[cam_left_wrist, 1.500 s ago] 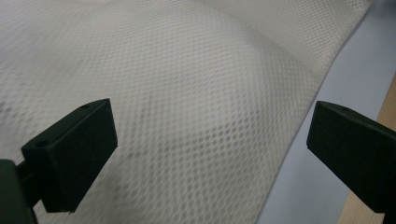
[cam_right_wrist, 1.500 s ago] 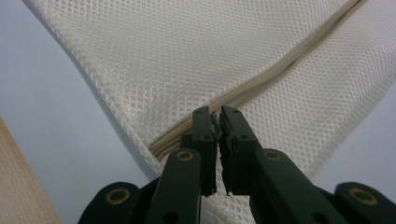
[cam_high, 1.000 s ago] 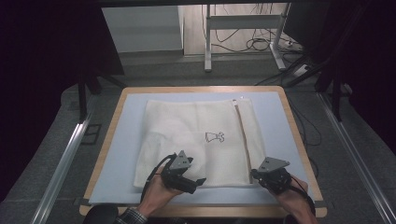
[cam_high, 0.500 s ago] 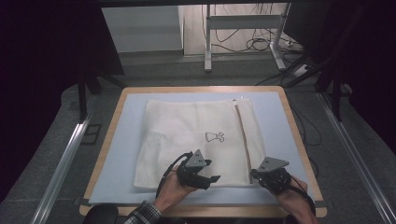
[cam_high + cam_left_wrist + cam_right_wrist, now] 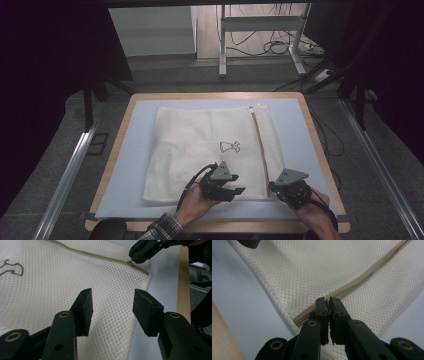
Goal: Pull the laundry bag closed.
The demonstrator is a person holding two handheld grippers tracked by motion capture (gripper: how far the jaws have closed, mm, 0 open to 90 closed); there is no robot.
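Lying on the mat (image 5: 130, 150), mesh bag (image 5: 200, 145) unobstructed.

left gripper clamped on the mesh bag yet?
No: in the left gripper view the left gripper has its jaws spread apart above the mesh bag, with nothing between them.

Your cream-white mesh laundry bag (image 5: 210, 150) lies flat on pale blue mat, roughly square, slightly rumpled at near left corner. Small dark dress outline (image 5: 229, 146) printed near its middle. Beige zipper (image 5: 260, 145) runs along right side, far edge to near edge. Small metal zipper pull (image 5: 130, 262) sits at zipper's near end, by bag's near right corner, pinched in your right gripper (image 5: 328, 305).
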